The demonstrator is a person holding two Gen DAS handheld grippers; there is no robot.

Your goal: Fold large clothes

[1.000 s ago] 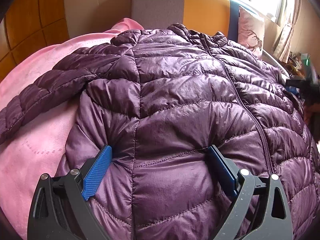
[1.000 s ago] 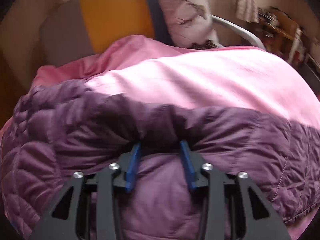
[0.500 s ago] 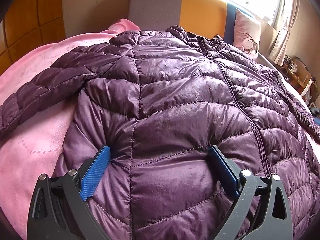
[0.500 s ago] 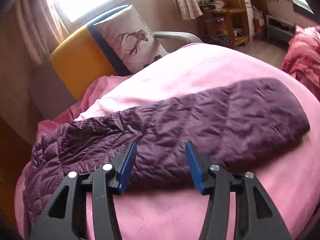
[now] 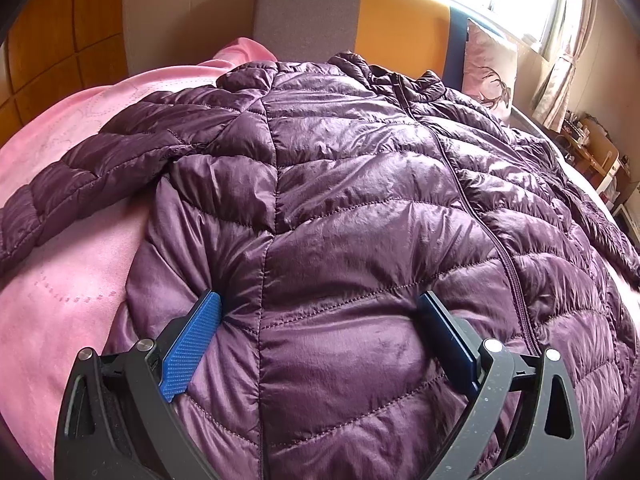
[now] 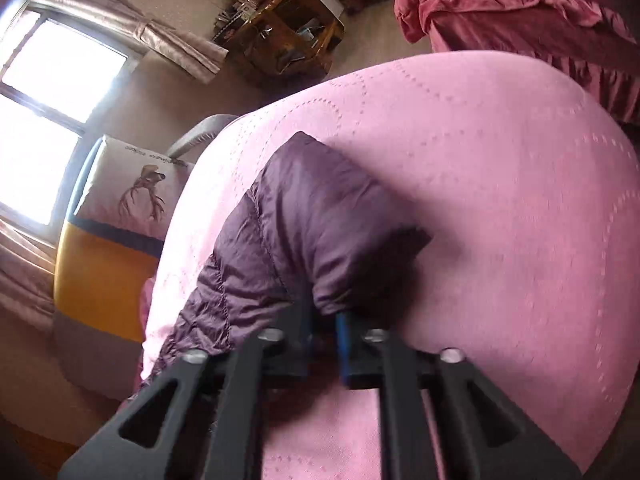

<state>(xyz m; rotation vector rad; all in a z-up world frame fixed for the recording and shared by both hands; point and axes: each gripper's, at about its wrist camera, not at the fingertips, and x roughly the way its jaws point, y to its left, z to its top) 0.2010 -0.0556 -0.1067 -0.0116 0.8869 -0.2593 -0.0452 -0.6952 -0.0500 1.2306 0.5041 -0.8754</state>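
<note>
Nearest, the left claw (image 5: 320, 340) stands wide, its blue pads pressed into the hem of the quilted purple down jacket (image 5: 360, 208), pinching nothing. The right claw (image 6: 322, 332) has just been closing and now pinches the jacket's sleeve cuff (image 6: 316, 216). The jacket lies front-up, zipped, on the pink bedspread (image 6: 500, 184). It looks light, puffy and slippery; cuffs, hem and seams seem the surest holds.
</note>
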